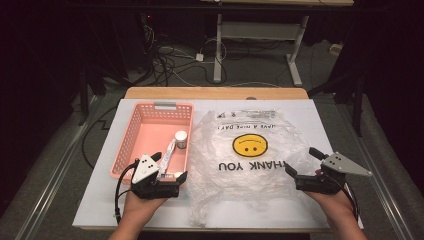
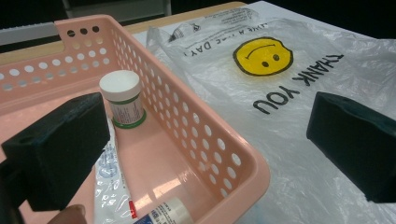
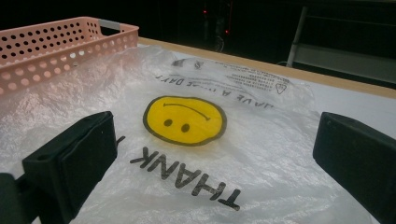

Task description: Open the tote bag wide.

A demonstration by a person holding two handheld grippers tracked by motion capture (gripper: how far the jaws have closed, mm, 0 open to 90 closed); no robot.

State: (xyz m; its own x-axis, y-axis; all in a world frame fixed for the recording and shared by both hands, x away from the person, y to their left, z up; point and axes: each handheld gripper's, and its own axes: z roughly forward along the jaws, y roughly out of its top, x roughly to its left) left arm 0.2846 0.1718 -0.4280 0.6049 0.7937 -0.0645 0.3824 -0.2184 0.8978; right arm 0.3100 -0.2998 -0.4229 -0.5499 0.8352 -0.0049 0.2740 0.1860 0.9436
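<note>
Nearest the camera in the high view, the left claw (image 1: 173,168) hangs over the near end of the pink basket (image 1: 131,131), its jaws spread wide with nothing between them. In the left gripper view the near right corner of the basket sits between those jaws, one jaw over the basket floor and the other out over the plastic bag (image 2: 299,93). That view also shows what lies in the basket: a small white-capped jar (image 2: 122,98) standing upright toward the right wall, and a white tube (image 2: 109,177) lying along the floor with a second white-capped container (image 2: 168,212) at the near edge. The basket's right rim runs just beside the bag, touching or nearly so; I cannot tell which.

The bag lies flat and crumpled in the middle of the white table (image 1: 100,200), its yellow smiley face (image 1: 249,144) and "THANK YOU" print upside down to the person. Bare table shows along the near edge and in a strip at the far right.

The right claw (image 1: 301,160) sits at the bag's near right edge, jaws also spread and holding nothing. The right gripper view looks low across the bag, with the smiley (image 3: 184,120) between the jaws and the basket's perforated wall (image 3: 60,46) at far left.
</note>
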